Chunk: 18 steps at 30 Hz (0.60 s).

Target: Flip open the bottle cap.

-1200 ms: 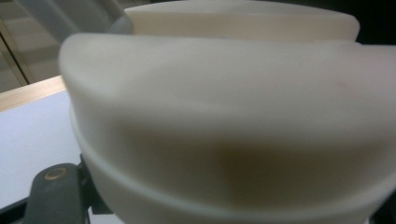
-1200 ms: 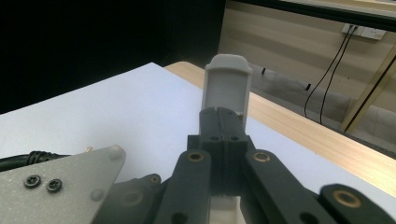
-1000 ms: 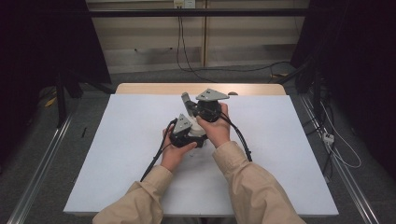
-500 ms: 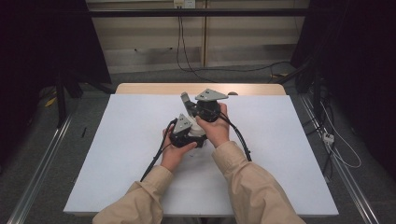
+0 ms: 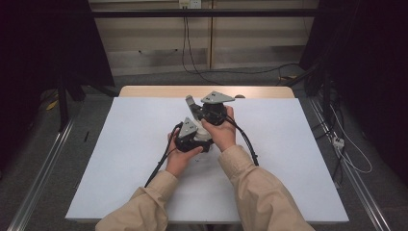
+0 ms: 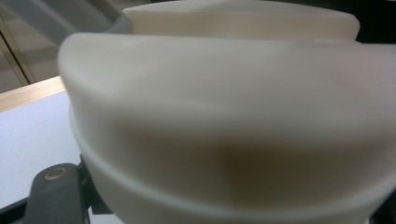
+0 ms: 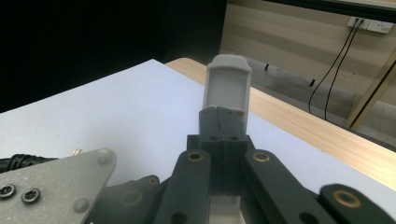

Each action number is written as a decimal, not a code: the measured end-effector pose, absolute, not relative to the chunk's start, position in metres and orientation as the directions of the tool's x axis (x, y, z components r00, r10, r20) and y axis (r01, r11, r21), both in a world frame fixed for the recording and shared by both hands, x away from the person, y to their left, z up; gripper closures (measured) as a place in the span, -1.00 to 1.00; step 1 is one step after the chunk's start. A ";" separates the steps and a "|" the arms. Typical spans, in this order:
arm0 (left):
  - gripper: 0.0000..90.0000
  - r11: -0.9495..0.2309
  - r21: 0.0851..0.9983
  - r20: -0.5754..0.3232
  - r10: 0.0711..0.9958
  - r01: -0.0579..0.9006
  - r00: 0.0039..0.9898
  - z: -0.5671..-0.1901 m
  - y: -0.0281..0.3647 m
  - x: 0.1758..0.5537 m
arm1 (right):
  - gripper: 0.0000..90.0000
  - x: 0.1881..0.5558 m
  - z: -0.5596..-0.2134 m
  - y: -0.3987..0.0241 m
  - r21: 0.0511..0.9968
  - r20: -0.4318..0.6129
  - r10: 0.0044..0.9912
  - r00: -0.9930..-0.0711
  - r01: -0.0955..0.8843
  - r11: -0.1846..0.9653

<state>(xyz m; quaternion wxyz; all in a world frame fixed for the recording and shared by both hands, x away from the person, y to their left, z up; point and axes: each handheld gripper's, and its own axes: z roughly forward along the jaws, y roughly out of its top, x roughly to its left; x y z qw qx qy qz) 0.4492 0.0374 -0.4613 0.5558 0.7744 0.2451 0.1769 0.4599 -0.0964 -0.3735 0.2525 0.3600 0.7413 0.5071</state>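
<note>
- While the person is holding a gripper in each hand over the middle of the table (image 5: pixel 120 144), very little is changing: against the pictures from a second ago, both grippers are staying almost where they were, close together.
- The right gripper (image 5: pixel 191 102) is sitting farther from the person and pointing toward the table's far edge. In the right gripper view its jaws are pressing flat against each other, clenched on nothing, with the grey tips (image 7: pixel 227 88) meeting over the white top.
- The left gripper (image 5: pixel 191 134) is sitting nearer the person, just beside the right hand (image 5: pixel 222 132) and aimed toward it.
- In the left gripper view something pale and blurred (image 6: pixel 224 121) is crowding the lens. It is probably that right hand or its gripper, but I cannot tell which.
- With that blur covering the left jaws, I cannot tell whether they are released or clenched.
- The left hand (image 5: pixel 180 156) is cupping its gripper from below, and the cable (image 5: pixel 159 166) is trailing back toward the person across the table.
- Judging from this stillness, the work is pausing rather than advancing. The person seems to be resting or readying the tools, and no grasp is beginning yet.
</note>
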 end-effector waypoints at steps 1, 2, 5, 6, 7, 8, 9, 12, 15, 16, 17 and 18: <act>-0.59 -0.256 0.948 -0.007 0.576 0.189 0.817 -0.462 0.037 0.449 | 1.00 0.460 -0.374 -0.096 0.934 -0.008 0.790 -0.614 0.277 0.225; -0.59 -0.257 0.948 -0.007 0.575 0.189 0.818 -0.462 0.037 0.449 | 1.00 0.460 -0.374 -0.096 0.934 -0.009 0.789 -0.614 0.277 0.225; -0.59 -0.255 0.948 -0.008 0.576 0.189 0.817 -0.462 0.037 0.449 | 1.00 0.461 -0.375 -0.096 0.934 -0.003 0.789 -0.614 0.281 0.222; -0.59 -0.257 0.948 -0.006 0.576 0.189 0.817 -0.462 0.037 0.449 | 1.00 0.461 -0.375 -0.096 0.934 -0.003 0.789 -0.614 0.281 0.222; -0.59 -0.258 0.948 -0.006 0.577 0.189 0.817 -0.462 0.037 0.449 | 1.00 0.461 -0.375 -0.096 0.934 -0.002 0.789 -0.614 0.282 0.221; -0.59 -0.257 0.948 -0.006 0.577 0.189 0.817 -0.462 0.037 0.449 | 1.00 0.461 -0.375 -0.096 0.934 0.000 0.789 -0.614 0.283 0.220; -0.59 -0.257 0.948 -0.005 0.577 0.188 0.817 -0.462 0.037 0.449 | 1.00 0.461 -0.375 -0.096 0.934 0.001 0.789 -0.614 0.283 0.219; -0.59 -0.257 0.948 -0.005 0.578 0.188 0.816 -0.462 0.037 0.449 | 1.00 0.462 -0.375 -0.096 0.933 0.004 0.789 -0.614 0.287 0.218; -0.59 -0.258 0.948 -0.005 0.577 0.188 0.816 -0.462 0.037 0.449 | 1.00 0.463 -0.376 -0.096 0.930 0.006 0.788 -0.615 0.292 0.222; -0.59 -0.257 0.948 -0.005 0.578 0.188 0.816 -0.462 0.037 0.449 | 1.00 0.463 -0.376 -0.096 0.930 0.006 0.789 -0.615 0.293 0.221; -0.59 -0.257 0.948 -0.006 0.577 0.189 0.817 -0.462 0.037 0.449 | 1.00 0.463 -0.376 -0.096 0.929 0.007 0.789 -0.615 0.295 0.222; -0.59 -0.257 0.948 -0.007 0.577 0.189 0.817 -0.462 0.037 0.449 | 1.00 0.463 -0.376 -0.096 0.929 0.006 0.789 -0.615 0.296 0.224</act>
